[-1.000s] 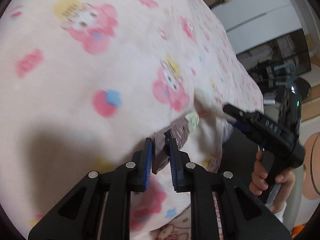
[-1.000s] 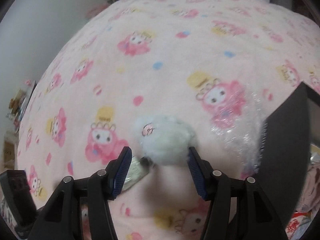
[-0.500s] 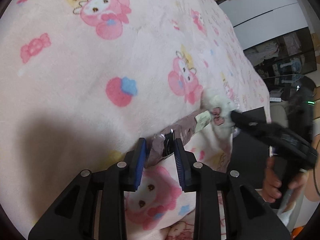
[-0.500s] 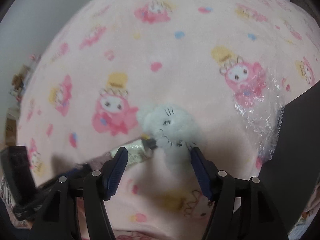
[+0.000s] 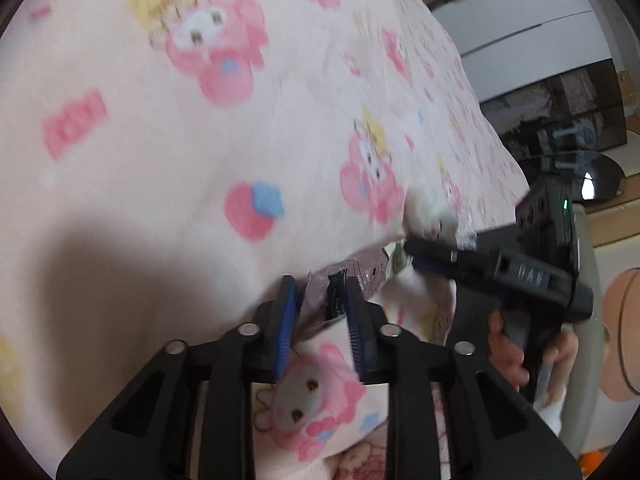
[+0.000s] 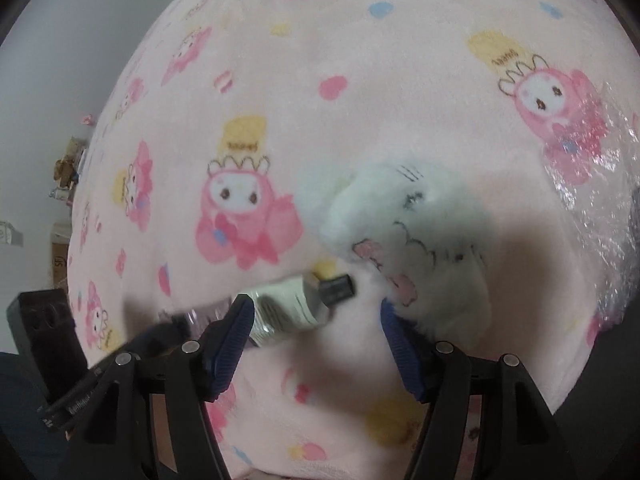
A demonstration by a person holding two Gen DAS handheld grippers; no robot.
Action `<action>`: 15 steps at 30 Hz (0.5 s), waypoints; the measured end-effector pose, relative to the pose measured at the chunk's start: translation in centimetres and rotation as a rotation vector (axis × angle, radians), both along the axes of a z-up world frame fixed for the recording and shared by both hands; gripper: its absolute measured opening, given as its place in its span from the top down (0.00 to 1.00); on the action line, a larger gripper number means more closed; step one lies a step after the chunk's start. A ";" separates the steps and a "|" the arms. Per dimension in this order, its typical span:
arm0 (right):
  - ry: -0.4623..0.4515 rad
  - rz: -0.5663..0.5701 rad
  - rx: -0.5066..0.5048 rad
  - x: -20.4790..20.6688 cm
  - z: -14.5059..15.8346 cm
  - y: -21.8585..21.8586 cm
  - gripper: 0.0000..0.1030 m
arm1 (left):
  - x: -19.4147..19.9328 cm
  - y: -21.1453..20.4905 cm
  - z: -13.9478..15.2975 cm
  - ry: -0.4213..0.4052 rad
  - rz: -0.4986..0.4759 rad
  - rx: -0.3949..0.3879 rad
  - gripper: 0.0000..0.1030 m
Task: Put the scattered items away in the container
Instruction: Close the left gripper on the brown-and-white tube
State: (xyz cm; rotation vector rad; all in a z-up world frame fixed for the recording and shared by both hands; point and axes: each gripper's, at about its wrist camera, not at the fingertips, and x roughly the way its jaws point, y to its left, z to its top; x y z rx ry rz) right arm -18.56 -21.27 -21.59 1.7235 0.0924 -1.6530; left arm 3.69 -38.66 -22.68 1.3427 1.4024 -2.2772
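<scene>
Right wrist: plush toy [image 6: 416,240] now nearer.

The left claw [image 5: 320,316] points steeply downward, its blue pads standing a narrow way apart with a crinkled edge between them, though whether they press on it cannot be told. The right claw [image 6: 316,344] also tilts down, jaws spread wide and nothing gripped between the pads. In the left wrist view, a hand [image 5: 516,356] wraps the right claw's black handle.
</scene>
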 end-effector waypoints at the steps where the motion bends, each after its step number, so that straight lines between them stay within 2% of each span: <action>1: -0.001 0.009 -0.001 0.0 -0.2 -0.2 0.39 | -0.1 0.2 -0.3 -0.007 -0.003 -0.004 0.73; 3: -0.023 0.037 0.000 0.2 -1.3 -0.8 0.36 | -0.4 0.4 -0.7 -0.012 0.006 -0.006 0.72; 4: -0.048 0.053 -0.003 0.3 -1.9 -1.1 0.30 | -0.5 0.4 -0.9 -0.015 0.012 -0.002 0.72; 6: -0.082 0.075 -0.014 0.3 -2.6 -1.5 0.28 | -0.8 0.5 -1.0 -0.010 0.015 0.006 0.71; 9: -0.047 0.083 -0.052 0.6 -1.6 -1.1 0.45 | -0.9 1.0 -0.5 -0.014 0.005 -0.008 0.68; 15: 0.018 0.045 -0.122 1.7 1.9 1.4 0.47 | -0.3 2.0 3.0 0.039 -0.021 -0.041 0.68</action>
